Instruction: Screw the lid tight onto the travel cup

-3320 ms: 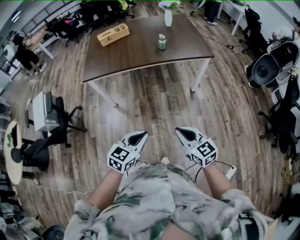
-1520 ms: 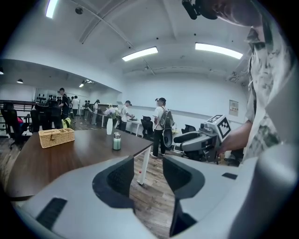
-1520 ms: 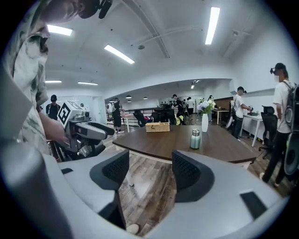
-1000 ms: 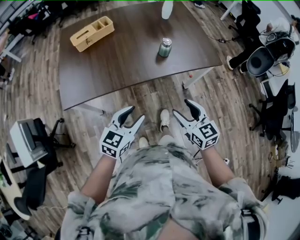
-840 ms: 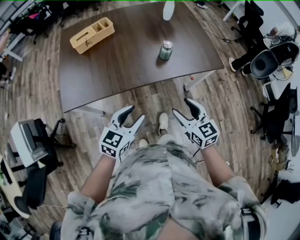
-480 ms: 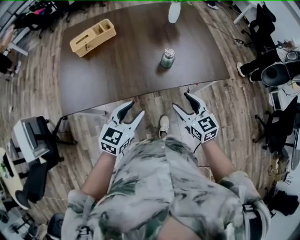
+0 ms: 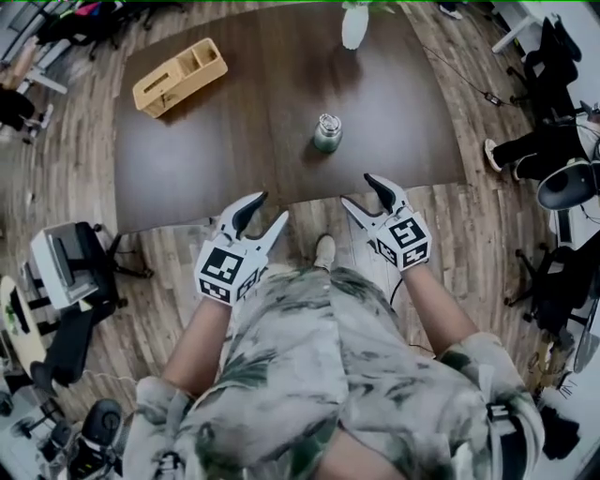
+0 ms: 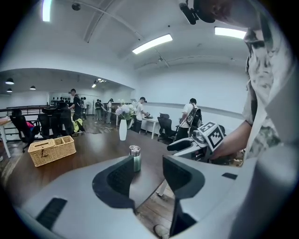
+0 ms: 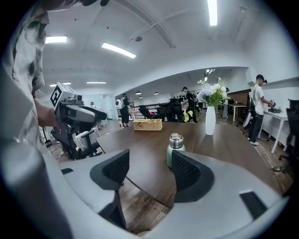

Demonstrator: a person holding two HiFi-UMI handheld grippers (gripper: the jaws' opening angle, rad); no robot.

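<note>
The travel cup (image 7: 327, 132), green with a silver lid on top, stands upright on the dark wooden table (image 7: 225, 141), a little in from its near edge. My left gripper (image 7: 270, 208) hangs just short of that edge, open and empty. My right gripper (image 7: 357, 190) is level with the edge, also open and empty. In the left gripper view the cup (image 8: 135, 158) shows far off past the left jaw, with the gripper (image 8: 147, 175) well short of it. Seen from the right gripper (image 9: 150, 170), the cup (image 9: 175, 149) stands beyond the right jaw.
A wicker basket (image 7: 179, 75) sits at the table's far left and a white vase (image 7: 354, 26) with flowers at its far edge. Office chairs (image 7: 70, 272) stand on the wood floor at left and right. People stand at desks in the background.
The view has moved toward the table. The cup and table edge are nearer, and both grippers have come from over the floor up to the near edge, jaws unchanged.
</note>
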